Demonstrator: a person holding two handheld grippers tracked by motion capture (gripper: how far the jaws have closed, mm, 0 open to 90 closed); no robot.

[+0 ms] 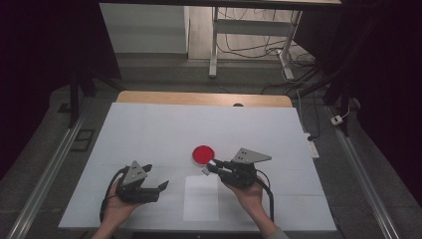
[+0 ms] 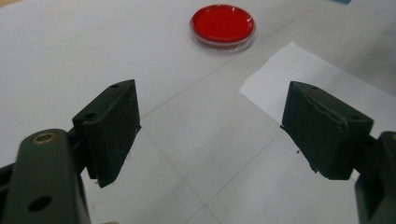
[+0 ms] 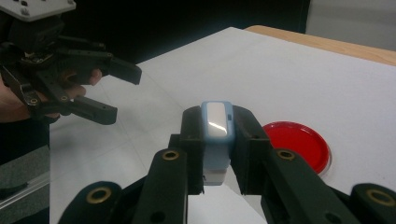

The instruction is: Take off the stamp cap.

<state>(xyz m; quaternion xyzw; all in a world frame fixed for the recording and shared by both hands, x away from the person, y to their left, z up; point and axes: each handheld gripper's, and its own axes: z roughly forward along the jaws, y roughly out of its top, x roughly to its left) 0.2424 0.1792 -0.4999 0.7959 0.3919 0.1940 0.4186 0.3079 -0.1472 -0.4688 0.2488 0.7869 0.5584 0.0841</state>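
Clamped tight between my right gripper's (image 3: 217, 140) black jaws, a small pale-blue block (image 3: 216, 128) with a white face is sitting upright, and I'm squeezing it from both sides with its top poking just above the pads. In the high view that same right gripper (image 1: 211, 167) is holding the block (image 1: 211, 163) low over the table, right at the near edge of the red dish (image 1: 203, 155), close enough that I cannot tell whether they're touching. From the right gripper view the red dish (image 3: 299, 144) is lying flat just beyond and to the side of my jaws, clear rim around it.

Moving outward, my left gripper (image 2: 210, 126) is hanging with its jaws spread wide and nothing between them, only bare white table (image 2: 93, 56) showing through the gap. Ahead of it the dish (image 2: 222, 24) is resting well apart from the pads, and a white sheet of paper (image 2: 299, 70) is lying flat beside the one jaw. In the high view my left gripper (image 1: 161, 181) is sitting near the front of the table (image 1: 149, 129), pointing toward the paper (image 1: 201, 199), which is lying between my two hands. My left hand (image 1: 117, 204) and right hand (image 1: 249, 191) are each gripping their tool from below.
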